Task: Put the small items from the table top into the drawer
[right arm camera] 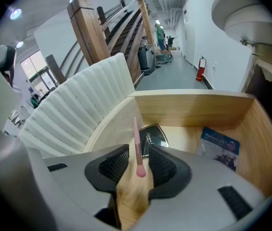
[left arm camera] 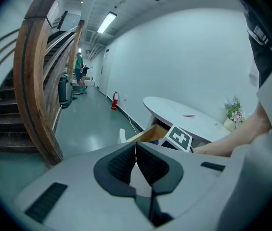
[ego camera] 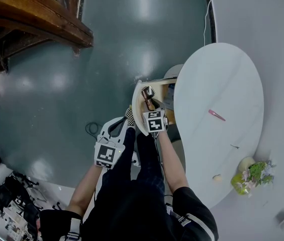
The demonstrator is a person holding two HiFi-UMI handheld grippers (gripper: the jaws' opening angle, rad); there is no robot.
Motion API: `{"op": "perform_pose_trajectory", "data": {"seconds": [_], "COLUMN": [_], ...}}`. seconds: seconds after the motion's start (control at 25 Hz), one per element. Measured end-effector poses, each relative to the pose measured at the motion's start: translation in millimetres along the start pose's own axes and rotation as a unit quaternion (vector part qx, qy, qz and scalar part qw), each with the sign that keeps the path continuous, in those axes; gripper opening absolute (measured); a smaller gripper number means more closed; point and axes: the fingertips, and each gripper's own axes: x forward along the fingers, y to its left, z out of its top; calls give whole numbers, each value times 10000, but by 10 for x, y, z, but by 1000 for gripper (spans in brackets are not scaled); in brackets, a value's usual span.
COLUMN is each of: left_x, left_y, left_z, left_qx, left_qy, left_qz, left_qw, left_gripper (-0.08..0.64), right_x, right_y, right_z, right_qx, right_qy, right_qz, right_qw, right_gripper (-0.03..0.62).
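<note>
My right gripper (right arm camera: pixel 138 154) hangs over the open drawer (right arm camera: pixel 193 110), jaws pointing down into it so that whatever I let go lands inside and not on the floor. The jaws stand narrowly apart with a slim pink stick (right arm camera: pixel 136 134) between them. There is bare wood on its left side, so the pads are not pinching it. It lies close to the right pad, but I cannot tell if it touches.

Below it, on the drawer floor, lie a black packet (right arm camera: pixel 152 137) near the left wall and a blue printed packet (right arm camera: pixel 220 147) to the right. I judge this the drop of one item among several.

My left gripper (left arm camera: pixel 136 156) is pressed shut on nothing. It is held low and to the left, well apart from the drawer, simply out of the way.

More work waits on the white oval table (ego camera: pixel 217 79). A pink clip (ego camera: pixel 216 115) lies mid-top, and nearer to me are a small dark sliver (ego camera: pixel 234 146) and a pale bit (ego camera: pixel 216 177) beside the flower pot (ego camera: pixel 255 173). Those two are too small to name.

The drawer's ribbed white front (right arm camera: pixel 78 114) rises at the left and hides the floor beyond it. My gripper body covers the near part of the drawer bottom, so I cannot see where the stick will come to rest. In the head view my arm and the marker cube hide most of the drawer's inside.
</note>
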Motion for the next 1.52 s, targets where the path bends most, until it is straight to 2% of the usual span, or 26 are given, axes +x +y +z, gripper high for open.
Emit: {"op": "perform_pose_trajectory", "data": {"seconds": [0.4, 0.84, 1.12, 1.52], "left_x": [-74, -298, -507, -816], "left_y": [-50, -234, -424, -849], "left_z": [158, 549, 827, 1338], "left_qx": [93, 277, 447, 696], "left_qy": [-111, -390, -572, -967], "left_qz": [32, 64, 18, -196], "left_qw": [9999, 9988, 9974, 9927], "left_gripper": [21, 21, 21, 21], "right_x": [-206, -832, -1372, -2512], "right_y": [22, 135, 194, 174], "right_z": [128, 495, 638, 995], "right_qx": [-11, -15, -77, -181], "right_qy": [-163, -742, -1041, -1904], "right_qz": [16, 89, -68, -453], "right_qw": [9999, 9972, 9945, 9805], "right_gripper": [129, 118, 55, 41]}}
